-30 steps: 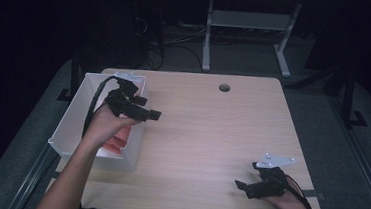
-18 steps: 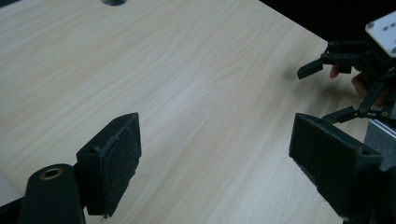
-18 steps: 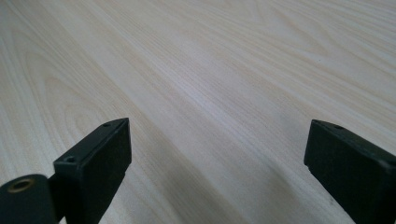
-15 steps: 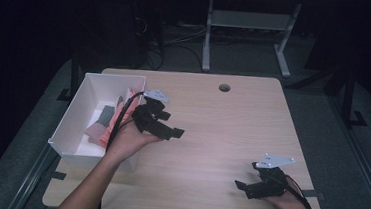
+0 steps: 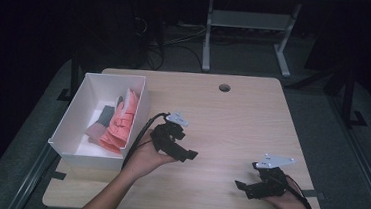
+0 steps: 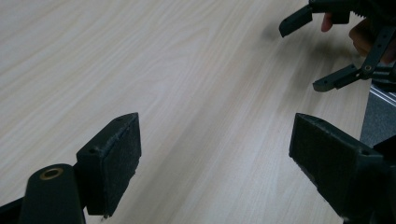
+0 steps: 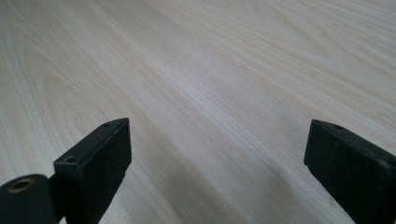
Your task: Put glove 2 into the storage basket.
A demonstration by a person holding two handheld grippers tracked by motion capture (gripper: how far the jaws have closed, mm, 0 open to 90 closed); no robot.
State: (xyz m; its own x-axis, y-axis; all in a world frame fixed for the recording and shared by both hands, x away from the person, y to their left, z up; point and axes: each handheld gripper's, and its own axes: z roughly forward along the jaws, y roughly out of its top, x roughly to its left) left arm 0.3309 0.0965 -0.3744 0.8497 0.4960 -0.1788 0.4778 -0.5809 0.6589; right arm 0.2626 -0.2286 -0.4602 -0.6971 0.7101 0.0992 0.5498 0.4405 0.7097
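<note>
- Light wooden table w/ pale grain [image 5: 252, 125]: 1, biggest thing in the high view; near edge partly hidden by the person's forearms. One small round dark hole [image 5: 224, 87] in the top, well beyond both grippers.
- White rectangular open-top box [image 5: 74, 121]: 1, on the table's left part, just left of the left gripper. Near wall hides part of its floor.
- Salmon-pink folded cloth [image 5: 120, 122]: looks like 1 bundle inside the box, along the wall nearest the left gripper; can't tell if it's 1 piece or several.
- Grey flat piece [image 5: 105, 114] and a dull pinkish-brown piece [image 5: 93, 131] in the box too, on the far side of the pink cloth from the left gripper; both small, hard to make out what they are.
- Left black two-jaw gripper [image 5: 189, 154]: held over the table mid-front, right of the box, jaw tips aimed toward the right gripper. In the left gripper view its own gap [image 6: 215, 154] is wide, nothing between the pads, bare wood under them; both jaws cut off at the bottom edge.
- Right black two-jaw gripper [image 5: 242, 186]: low at the table's front right, well apart from the box. The right gripper view has the jaws spread wide [image 7: 217, 158], holding nothing, bare wood ahead. In the left gripper view it sits top right [image 6: 317, 51], cut off by the frame, jaws apart.
- Grey three-cornered plates: 2, one per gripper.
</note>
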